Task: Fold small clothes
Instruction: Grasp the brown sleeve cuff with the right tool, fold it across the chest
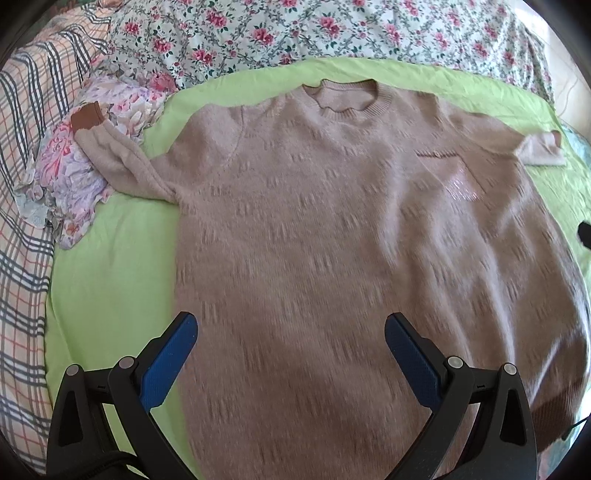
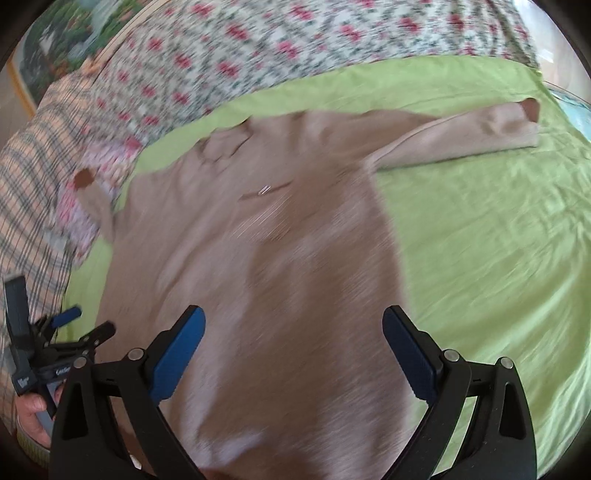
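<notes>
Hovering over the lower body of a fuzzy beige knitted sweater point(image 1: 314, 229), the left gripper point(image 1: 290, 332) has its blue-padded fingers spread wide and holds nothing. The right gripper point(image 2: 293, 326) is likewise spread wide and holds nothing above the same garment's hem area. The sweater lies flat, front up, on a lime-green sheet point(image 1: 110, 266), neckline away from the cameras, hem nearest, sleeves out to either side. Its left-view sleeve rests on a crumpled lilac floral cloth point(image 1: 70, 177). A rose-print bedspread point(image 1: 332, 29) and plaid bedding point(image 1: 22, 184) border the sheet.
</notes>
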`<control>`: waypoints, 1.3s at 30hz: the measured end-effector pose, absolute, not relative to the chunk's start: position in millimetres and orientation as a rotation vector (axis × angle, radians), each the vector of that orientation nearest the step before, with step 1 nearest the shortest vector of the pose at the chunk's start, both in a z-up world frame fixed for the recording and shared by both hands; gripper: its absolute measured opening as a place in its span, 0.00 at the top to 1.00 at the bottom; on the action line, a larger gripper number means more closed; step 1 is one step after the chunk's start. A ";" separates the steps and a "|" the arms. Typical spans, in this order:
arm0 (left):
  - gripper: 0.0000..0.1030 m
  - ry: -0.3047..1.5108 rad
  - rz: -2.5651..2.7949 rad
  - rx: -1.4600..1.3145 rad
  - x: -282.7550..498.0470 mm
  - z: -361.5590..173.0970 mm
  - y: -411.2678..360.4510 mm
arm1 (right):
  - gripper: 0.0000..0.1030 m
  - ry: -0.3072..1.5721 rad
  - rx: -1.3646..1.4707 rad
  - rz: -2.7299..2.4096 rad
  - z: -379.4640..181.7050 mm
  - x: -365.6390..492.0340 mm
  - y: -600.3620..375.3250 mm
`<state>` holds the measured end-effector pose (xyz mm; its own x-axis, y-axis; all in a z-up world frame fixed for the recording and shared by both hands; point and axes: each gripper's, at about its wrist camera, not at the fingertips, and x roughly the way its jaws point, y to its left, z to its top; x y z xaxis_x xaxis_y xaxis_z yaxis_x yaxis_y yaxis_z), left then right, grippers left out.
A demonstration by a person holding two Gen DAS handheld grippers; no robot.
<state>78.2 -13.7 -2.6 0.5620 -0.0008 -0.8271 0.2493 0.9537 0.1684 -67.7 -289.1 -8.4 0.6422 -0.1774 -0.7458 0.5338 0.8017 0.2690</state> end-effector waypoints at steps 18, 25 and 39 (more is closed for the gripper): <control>0.01 1.013 -0.106 0.257 145.2 -18.2 -29.4 | 0.44 0.698 0.633 -0.944 4.0 -24.7 -620.9; 0.01 1.040 -0.107 0.260 157.9 -32.5 -34.9 | 0.74 0.733 0.635 -1.015 -20.8 -13.1 -656.4; 0.01 1.017 -0.147 0.141 147.4 -19.6 -11.3 | 0.92 0.596 0.561 -0.218 51.2 86.2 -437.6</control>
